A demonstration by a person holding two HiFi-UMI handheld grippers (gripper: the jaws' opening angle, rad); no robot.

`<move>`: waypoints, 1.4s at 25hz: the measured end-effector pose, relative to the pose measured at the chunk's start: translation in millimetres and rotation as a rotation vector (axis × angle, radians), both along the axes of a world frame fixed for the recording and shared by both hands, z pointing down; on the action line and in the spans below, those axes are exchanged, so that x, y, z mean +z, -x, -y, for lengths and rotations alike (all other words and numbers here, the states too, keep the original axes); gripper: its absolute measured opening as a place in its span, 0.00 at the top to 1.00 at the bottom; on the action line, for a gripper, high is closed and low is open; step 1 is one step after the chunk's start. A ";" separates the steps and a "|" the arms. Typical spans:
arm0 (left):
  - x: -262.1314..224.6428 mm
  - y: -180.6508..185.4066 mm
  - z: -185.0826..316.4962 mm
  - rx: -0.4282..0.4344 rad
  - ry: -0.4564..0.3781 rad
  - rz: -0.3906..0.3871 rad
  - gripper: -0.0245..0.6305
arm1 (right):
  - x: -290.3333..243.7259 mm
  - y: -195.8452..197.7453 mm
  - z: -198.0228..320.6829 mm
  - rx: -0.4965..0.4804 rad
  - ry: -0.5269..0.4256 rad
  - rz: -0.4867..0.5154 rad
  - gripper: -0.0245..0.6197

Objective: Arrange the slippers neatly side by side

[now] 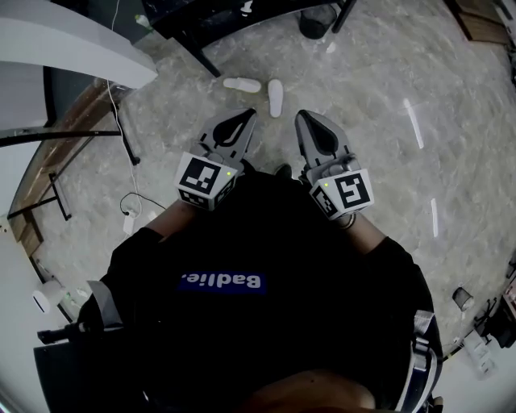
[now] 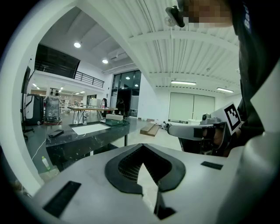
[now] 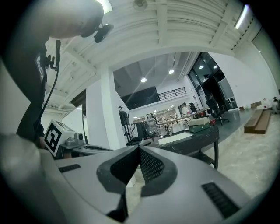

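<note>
Two white slippers lie on the marble floor ahead of me in the head view. One slipper [image 1: 242, 84] lies crosswise, the other slipper [image 1: 276, 98] points away, so together they form an L. My left gripper [image 1: 249, 113] is held at waist height, short of them, shut with nothing in it. My right gripper [image 1: 303, 114] is level beside it, also shut and empty. In the left gripper view the jaws [image 2: 142, 145] meet at their tips, and the right gripper view shows the same [image 3: 139, 146]. Both look out across the room, and neither view shows a slipper.
A black table [image 1: 211, 22] stands beyond the slippers, with a dark bin [image 1: 318, 21] to its right. A white desk [image 1: 68, 42] and a black frame [image 1: 56, 193] are at the left. A cable and plug [image 1: 129, 211] lie on the floor at the left.
</note>
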State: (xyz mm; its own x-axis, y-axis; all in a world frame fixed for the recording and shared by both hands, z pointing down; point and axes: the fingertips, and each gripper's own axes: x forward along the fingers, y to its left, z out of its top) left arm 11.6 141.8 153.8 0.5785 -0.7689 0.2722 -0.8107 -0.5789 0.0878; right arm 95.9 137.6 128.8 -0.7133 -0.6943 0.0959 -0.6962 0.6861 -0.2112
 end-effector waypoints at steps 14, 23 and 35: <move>74.6 47.0 72.3 0.036 0.064 0.143 0.96 | 27.0 20.8 38.5 0.079 0.072 -0.068 0.96; 223.0 110.5 183.3 0.246 0.222 0.319 0.89 | 90.9 88.3 121.1 0.300 0.194 -0.069 0.96; 376.9 149.5 269.5 0.498 0.296 0.529 0.82 | 151.4 125.8 187.4 0.464 0.278 -0.079 0.96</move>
State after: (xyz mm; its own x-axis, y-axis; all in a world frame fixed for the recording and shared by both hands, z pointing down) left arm -137.9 -127.7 530.7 0.5722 -0.3057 0.7610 -0.4390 -0.8980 -0.0306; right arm -29.9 -49.8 280.3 -0.3209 -0.8754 0.3616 -0.9338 0.2286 -0.2753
